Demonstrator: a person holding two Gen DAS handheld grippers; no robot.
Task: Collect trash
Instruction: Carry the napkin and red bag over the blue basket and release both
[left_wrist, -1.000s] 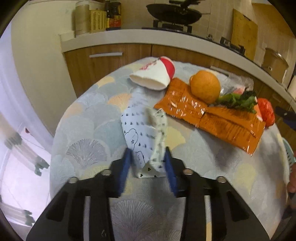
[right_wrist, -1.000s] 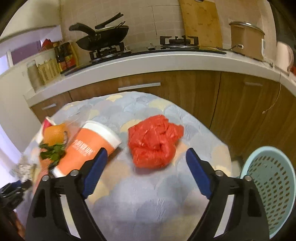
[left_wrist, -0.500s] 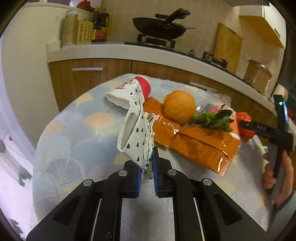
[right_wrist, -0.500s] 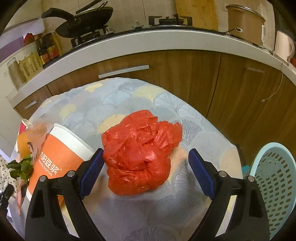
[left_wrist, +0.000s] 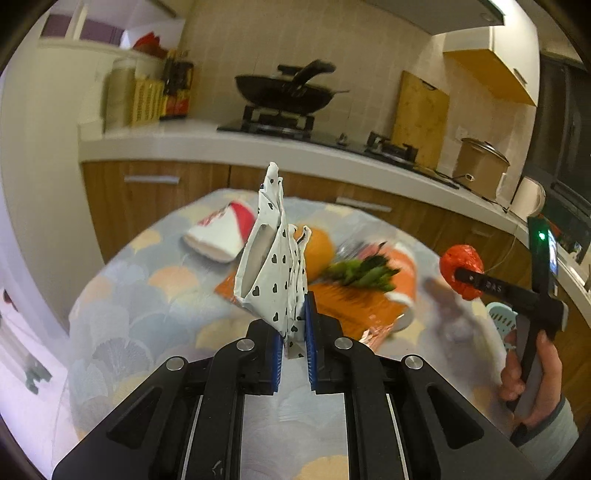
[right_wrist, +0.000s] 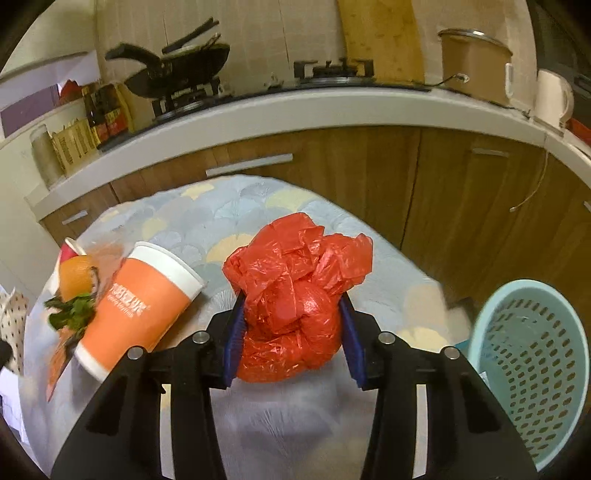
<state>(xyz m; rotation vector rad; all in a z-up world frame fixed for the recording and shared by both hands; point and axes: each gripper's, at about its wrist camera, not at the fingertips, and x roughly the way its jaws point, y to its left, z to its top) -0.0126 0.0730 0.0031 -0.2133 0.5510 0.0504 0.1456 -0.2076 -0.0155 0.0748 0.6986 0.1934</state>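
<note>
My left gripper (left_wrist: 293, 325) is shut on a white paper wrapper with black hearts (left_wrist: 271, 266), which stands up off the round table (left_wrist: 147, 314). My right gripper (right_wrist: 291, 299) has a crumpled red plastic bag (right_wrist: 295, 266) between its blue pads. Its jaws are closing and both pads touch the bag. In the left wrist view the red plastic bag (left_wrist: 461, 258) shows at the right, at the tip of the right gripper, held by a person's hand (left_wrist: 532, 373).
On the table lie an orange paper cup (right_wrist: 136, 306), an orange fruit (right_wrist: 75, 278), green leaves (right_wrist: 70, 314), a red-and-white cup (left_wrist: 221, 232) and an orange foil wrapper (left_wrist: 343, 306). A light blue perforated basket (right_wrist: 528, 365) stands beside the table at the right. Wooden cabinets run behind.
The left gripper shut on the heart wrapper and raised it off the table. The right gripper moved forward around the red bag and its jaws narrowed onto it.
</note>
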